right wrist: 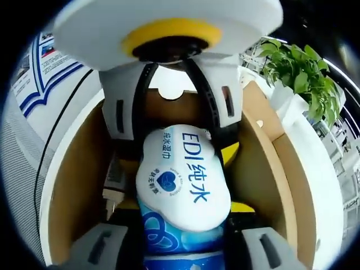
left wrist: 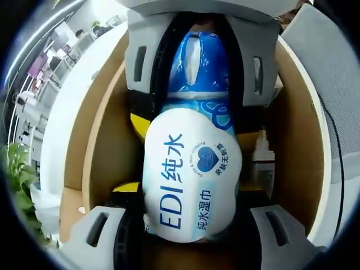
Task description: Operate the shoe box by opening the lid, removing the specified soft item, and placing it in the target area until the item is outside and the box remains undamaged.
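A soft pack of wet wipes (left wrist: 191, 174), white at one end and blue at the other with "EDI" printed on it, sits inside the open shoe box (left wrist: 298, 140), which has brown walls and a white outside. My left gripper (left wrist: 188, 199) is shut on the white end. Facing it from the far side, my right gripper (left wrist: 197, 107) clasps the blue end. In the right gripper view the same pack (right wrist: 180, 180) lies between my right gripper (right wrist: 180, 212) at the bottom and the left gripper (right wrist: 177, 147) at the top, within the box walls (right wrist: 73, 169).
A small white item (left wrist: 262, 156) rests against the box wall beside the pack (right wrist: 115, 177). A green plant (right wrist: 298, 67) stands past one side of the box (left wrist: 19, 174). A grey surface with a black cable (left wrist: 337, 129) lies on the other side.
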